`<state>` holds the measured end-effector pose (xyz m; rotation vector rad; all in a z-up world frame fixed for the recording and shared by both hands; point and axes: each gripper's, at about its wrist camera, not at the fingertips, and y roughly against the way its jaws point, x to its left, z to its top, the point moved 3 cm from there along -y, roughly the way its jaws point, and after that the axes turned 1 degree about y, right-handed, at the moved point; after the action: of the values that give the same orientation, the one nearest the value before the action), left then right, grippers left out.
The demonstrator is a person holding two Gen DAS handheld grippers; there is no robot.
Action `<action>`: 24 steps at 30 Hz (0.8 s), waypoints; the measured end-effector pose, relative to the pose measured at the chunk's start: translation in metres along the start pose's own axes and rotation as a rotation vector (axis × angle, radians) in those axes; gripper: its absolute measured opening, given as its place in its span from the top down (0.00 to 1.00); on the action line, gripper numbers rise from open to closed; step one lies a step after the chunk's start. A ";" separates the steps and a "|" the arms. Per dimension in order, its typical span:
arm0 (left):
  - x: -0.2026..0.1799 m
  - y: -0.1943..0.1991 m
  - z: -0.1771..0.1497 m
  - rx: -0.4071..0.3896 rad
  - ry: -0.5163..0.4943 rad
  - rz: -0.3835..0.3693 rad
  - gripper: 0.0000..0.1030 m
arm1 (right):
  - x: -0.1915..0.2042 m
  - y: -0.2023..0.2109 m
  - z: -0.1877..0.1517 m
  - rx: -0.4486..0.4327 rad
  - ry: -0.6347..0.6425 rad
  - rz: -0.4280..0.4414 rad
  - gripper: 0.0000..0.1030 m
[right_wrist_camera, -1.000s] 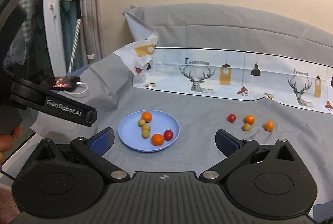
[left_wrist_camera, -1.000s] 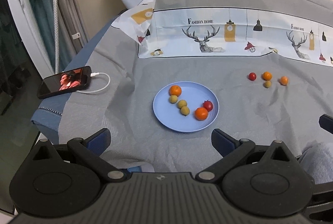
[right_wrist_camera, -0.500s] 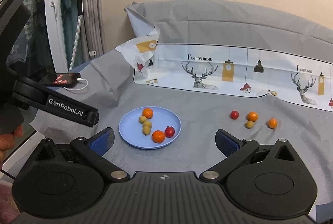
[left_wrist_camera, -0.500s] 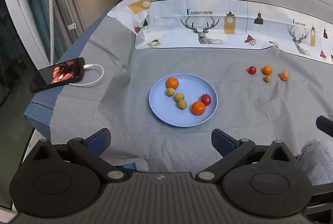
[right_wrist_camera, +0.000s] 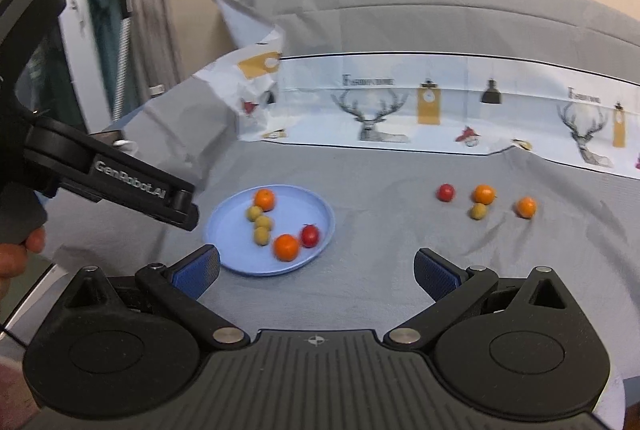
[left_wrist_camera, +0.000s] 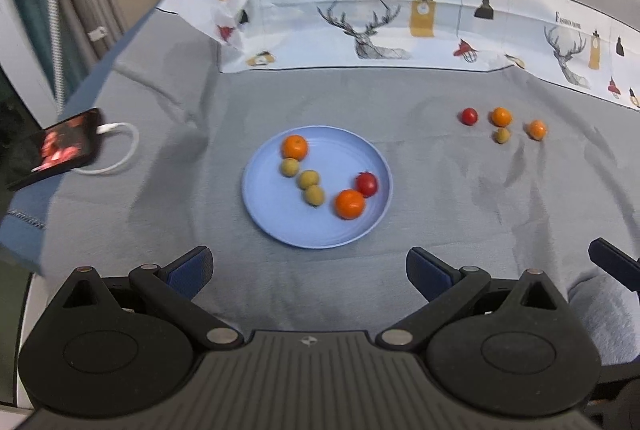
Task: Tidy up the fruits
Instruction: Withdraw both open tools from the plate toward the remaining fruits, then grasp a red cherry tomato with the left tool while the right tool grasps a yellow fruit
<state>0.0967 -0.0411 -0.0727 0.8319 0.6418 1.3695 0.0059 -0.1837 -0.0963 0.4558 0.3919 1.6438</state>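
A light blue plate [left_wrist_camera: 264,214] [right_wrist_camera: 320,208] lies on the grey cloth with two oranges, three small yellow-green fruits and a red fruit [left_wrist_camera: 367,183] in it. To its right, loose on the cloth, lie a red fruit [left_wrist_camera: 468,116] [right_wrist_camera: 445,192], two small oranges [left_wrist_camera: 501,116] [left_wrist_camera: 536,129] and a yellow-green fruit [left_wrist_camera: 501,135] [right_wrist_camera: 478,211]. My left gripper [left_wrist_camera: 308,270] hovers open just in front of the plate, nothing between its fingers. My right gripper [right_wrist_camera: 316,272] is open too, short of the plate's right side and empty.
A phone [left_wrist_camera: 52,150] with a lit screen and white cable lies at the left edge of the cloth. A patterned white cloth [left_wrist_camera: 400,30] with deer prints runs along the back. In the right wrist view the left gripper's body [right_wrist_camera: 112,182] and a hand [right_wrist_camera: 20,254] are at left.
Both grippers have moved forward toward the plate and fruits, which now look larger. Nothing on the cloth has moved, and both grippers stay open.
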 end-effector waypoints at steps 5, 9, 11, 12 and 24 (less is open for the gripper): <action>-0.033 -0.026 0.023 0.040 -0.053 -0.021 0.00 | -0.041 -0.018 0.000 0.010 -0.079 -0.089 0.01; -0.068 -0.056 0.048 0.055 -0.105 -0.049 0.00 | -0.081 -0.036 -0.002 0.009 -0.149 -0.176 0.01; -0.089 -0.075 0.065 0.045 -0.133 -0.052 0.00 | -0.102 -0.050 -0.001 0.008 -0.175 -0.224 0.01; -0.098 -0.085 0.073 0.034 -0.145 -0.057 0.00 | -0.112 -0.057 -0.001 0.005 -0.183 -0.241 0.01; -0.222 -0.259 0.164 0.076 -0.321 -0.164 0.00 | -0.217 -0.228 0.007 0.068 -0.092 -0.354 0.01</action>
<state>0.3538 -0.2851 -0.2068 1.0115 0.5009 1.0406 0.2252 -0.3717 -0.2201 0.4814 0.4341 1.2654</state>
